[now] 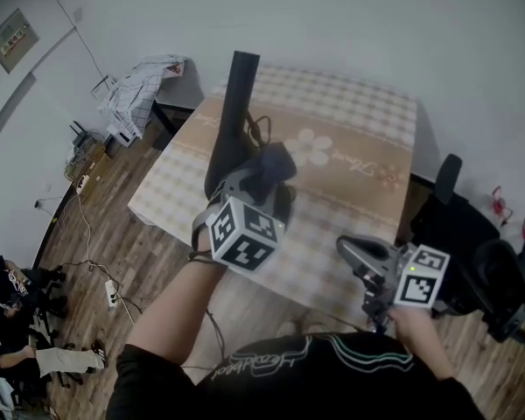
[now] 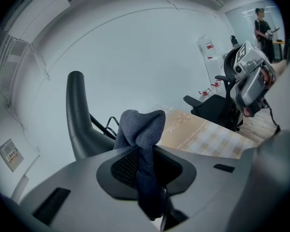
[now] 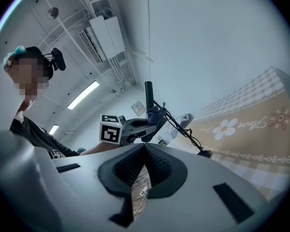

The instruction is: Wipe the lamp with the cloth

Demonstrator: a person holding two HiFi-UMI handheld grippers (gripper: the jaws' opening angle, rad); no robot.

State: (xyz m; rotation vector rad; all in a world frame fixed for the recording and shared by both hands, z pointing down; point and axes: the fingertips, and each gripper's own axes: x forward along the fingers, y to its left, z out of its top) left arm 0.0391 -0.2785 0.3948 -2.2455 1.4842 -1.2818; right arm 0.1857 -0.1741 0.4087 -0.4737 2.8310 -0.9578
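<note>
A black lamp [image 1: 232, 121] stands upright at the near left of the checked table [image 1: 359, 112]; its cable [image 3: 183, 132] trails over the cloth-covered top. My left gripper [image 1: 271, 175] is shut on a dark blue cloth [image 1: 276, 163], held close beside the lamp's lower part; whether they touch I cannot tell. In the left gripper view the cloth [image 2: 142, 129] bunches up between the jaws, with the lamp [image 2: 77, 115] just left of it. My right gripper [image 1: 348, 250] hangs off the table's near right edge, shut and empty; its jaws [image 3: 144, 151] meet with only a thin slit.
A black office chair [image 1: 468, 234] stands right of the table. Papers and clutter [image 1: 136, 90] lie at the far left, a power strip [image 1: 112, 291] and cords on the wooden floor. People sit at the lower left [image 1: 9, 322]; another person [image 2: 261, 25] stands far off.
</note>
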